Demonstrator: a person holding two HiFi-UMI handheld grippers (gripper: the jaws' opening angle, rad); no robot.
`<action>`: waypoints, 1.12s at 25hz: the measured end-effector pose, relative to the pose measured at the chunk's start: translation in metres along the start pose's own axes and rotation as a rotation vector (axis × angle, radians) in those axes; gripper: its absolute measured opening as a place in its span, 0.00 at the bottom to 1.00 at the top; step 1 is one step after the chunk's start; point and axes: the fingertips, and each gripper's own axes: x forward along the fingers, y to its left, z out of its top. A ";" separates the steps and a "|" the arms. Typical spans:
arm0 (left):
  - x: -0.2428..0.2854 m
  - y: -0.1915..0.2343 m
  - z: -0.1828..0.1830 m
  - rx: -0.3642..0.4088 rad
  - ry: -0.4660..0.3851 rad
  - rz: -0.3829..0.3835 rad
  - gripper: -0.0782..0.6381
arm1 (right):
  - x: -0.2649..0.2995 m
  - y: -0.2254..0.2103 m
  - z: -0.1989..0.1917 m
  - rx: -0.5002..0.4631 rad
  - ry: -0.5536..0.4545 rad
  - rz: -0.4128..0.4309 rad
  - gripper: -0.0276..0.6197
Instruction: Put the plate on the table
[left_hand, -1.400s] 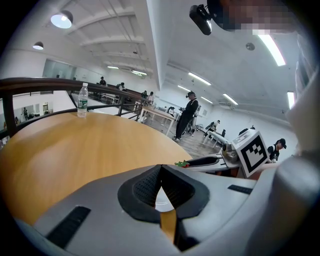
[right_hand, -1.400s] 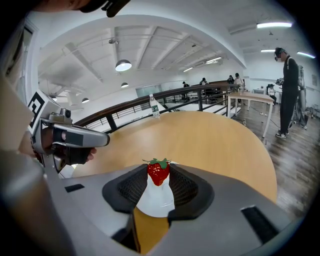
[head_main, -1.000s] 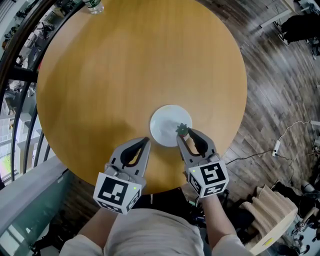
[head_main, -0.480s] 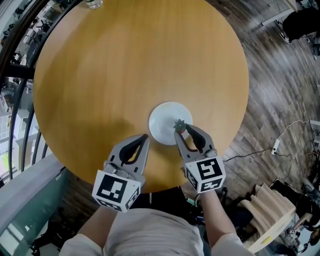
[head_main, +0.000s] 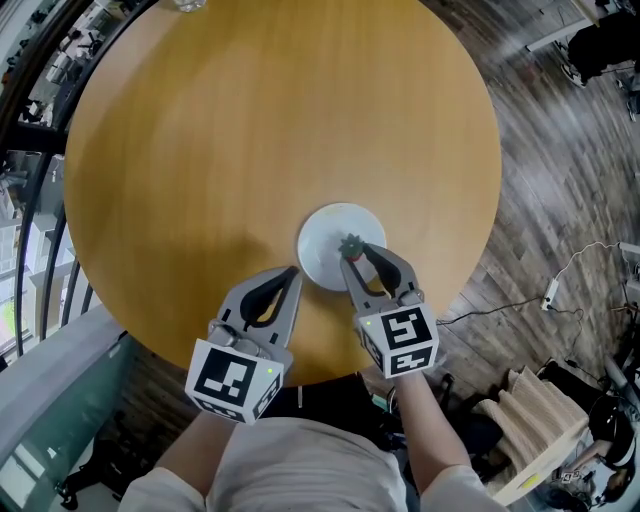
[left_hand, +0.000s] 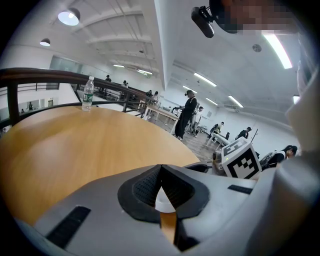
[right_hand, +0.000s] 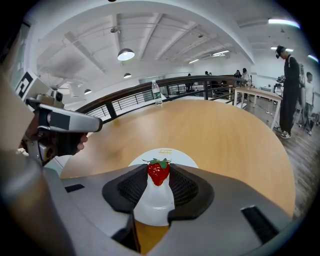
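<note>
A white plate (head_main: 322, 243) lies flat on the round wooden table (head_main: 250, 130), near its front edge. My right gripper (head_main: 352, 250) is shut on a red strawberry (head_main: 351, 246) with a green top and holds it over the plate's right half. In the right gripper view the strawberry (right_hand: 158, 171) sits between the pads, with the plate (right_hand: 175, 156) just beyond and below it. My left gripper (head_main: 292, 274) hovers over the table just left of the plate, its tips together and nothing in it. In the left gripper view, a sliver of the plate (left_hand: 162, 201) shows behind the closed jaws.
A clear water bottle (head_main: 186, 5) stands at the table's far edge, also visible as the bottle (right_hand: 156, 93) in the right gripper view. A dark railing (head_main: 30, 120) curves round the table's left side. Wood floor with a cable (head_main: 555, 290) lies to the right. People stand in the background.
My right gripper has carried the strawberry a little left and forward, further in over the plate. The left gripper has hardly moved.
</note>
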 end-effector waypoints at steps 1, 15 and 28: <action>0.000 -0.001 0.000 -0.001 0.000 -0.001 0.14 | 0.001 0.000 -0.001 0.000 0.003 0.003 0.27; -0.001 -0.003 -0.002 -0.010 0.001 0.004 0.14 | 0.009 0.001 -0.012 -0.048 0.053 0.000 0.27; 0.001 0.000 -0.007 -0.017 0.007 0.010 0.14 | 0.017 -0.001 -0.019 -0.079 0.108 -0.006 0.27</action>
